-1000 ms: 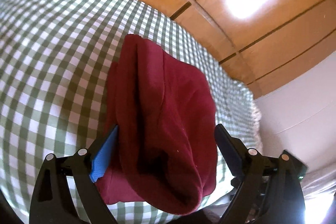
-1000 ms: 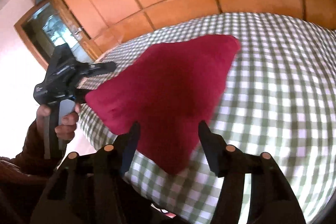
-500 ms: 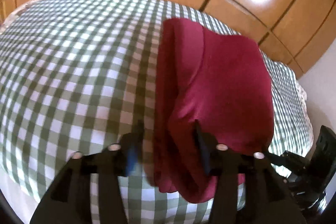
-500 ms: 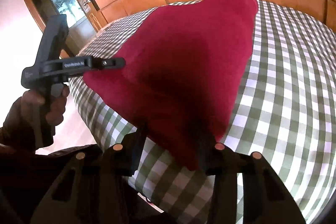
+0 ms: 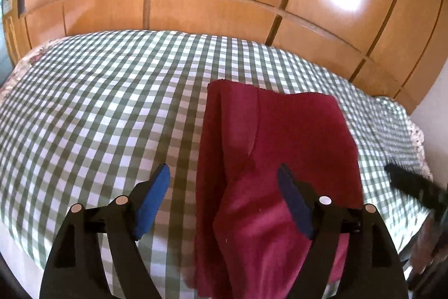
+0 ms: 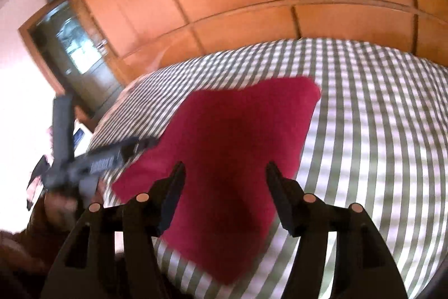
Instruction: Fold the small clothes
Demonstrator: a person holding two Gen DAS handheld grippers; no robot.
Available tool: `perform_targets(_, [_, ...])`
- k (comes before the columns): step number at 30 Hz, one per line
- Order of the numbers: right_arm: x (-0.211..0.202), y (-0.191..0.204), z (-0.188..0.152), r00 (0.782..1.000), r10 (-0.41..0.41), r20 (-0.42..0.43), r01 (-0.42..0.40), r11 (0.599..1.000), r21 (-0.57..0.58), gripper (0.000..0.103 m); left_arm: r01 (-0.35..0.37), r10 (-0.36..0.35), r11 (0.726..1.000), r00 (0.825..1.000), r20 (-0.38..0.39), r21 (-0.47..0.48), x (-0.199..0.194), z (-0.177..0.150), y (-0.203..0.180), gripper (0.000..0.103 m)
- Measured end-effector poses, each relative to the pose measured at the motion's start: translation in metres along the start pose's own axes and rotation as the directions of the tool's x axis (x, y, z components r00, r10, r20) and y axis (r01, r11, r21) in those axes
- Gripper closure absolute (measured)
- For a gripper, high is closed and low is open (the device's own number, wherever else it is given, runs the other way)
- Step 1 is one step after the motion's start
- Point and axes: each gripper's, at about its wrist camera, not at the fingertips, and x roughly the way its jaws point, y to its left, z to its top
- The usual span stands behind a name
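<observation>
On the green-checked bedspread (image 5: 98,108) lies a soft, folded maroon garment (image 5: 280,145), its near end cut off. Left gripper (image 5: 224,181), blue-padded jaws just opened, is spread over its left edge, unpinched. Right gripper (image 6: 225,173), blurred, likewise just opened, hovers spread above it.

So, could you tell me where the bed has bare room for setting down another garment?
The checked bedspread lies bare to the left of the red garment, back to the wooden wardrobe. It is crowded near the front edge, where both grippers hover over the garment.
</observation>
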Motion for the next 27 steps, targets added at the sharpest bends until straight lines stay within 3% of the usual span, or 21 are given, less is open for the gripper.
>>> perform_targets(5, [0.057,-0.004,0.042,0.996,-0.046,-0.07,0.046,0.999,0.007,0.043,-0.077,0.079,0.997,0.995,-0.057,0.027,0.022,-0.012,0.006,0.029])
perform_targets(9, [0.111,-0.017,0.04,0.973,-0.143,-0.181,0.139,0.99,-0.037,0.042,-0.072,0.07,0.997,0.995,-0.072,-0.02,0.028,-0.02,0.015,0.029])
perform_targets(11, [0.124,-0.021,0.034,0.972,-0.164,-0.171,0.159,0.986,-0.045,0.039,-0.073,0.072,0.997,0.995,-0.063,-0.025,0.025,-0.022,0.014,0.029])
perform_targets(13, [0.115,-0.021,0.032,0.975,-0.156,-0.156,0.152,0.988,-0.043,0.038,-0.084,0.084,0.996,0.995,-0.049,-0.008,0.022,-0.023,0.011,0.029])
perform_targets(19, [0.076,-0.021,0.031,0.993,-0.105,-0.062,0.104,0.994,-0.015,0.014,-0.106,0.106,0.994,0.994,0.0,0.006,0.009,-0.027,0.006,0.029])
perform_targets(23, [0.051,-0.034,0.025,0.998,-0.062,-0.022,0.063,0.995,0.075,0.01,-0.098,0.098,0.995,0.995,0.014,0.001,0.004,-0.026,0.005,0.029])
perform_targets(27, [0.043,-0.061,0.01,0.999,-0.023,-0.045,0.03,0.984,0.177,0.01,-0.093,0.093,0.996,0.996,0.014,0.008,0.002,-0.026,0.006,0.029])
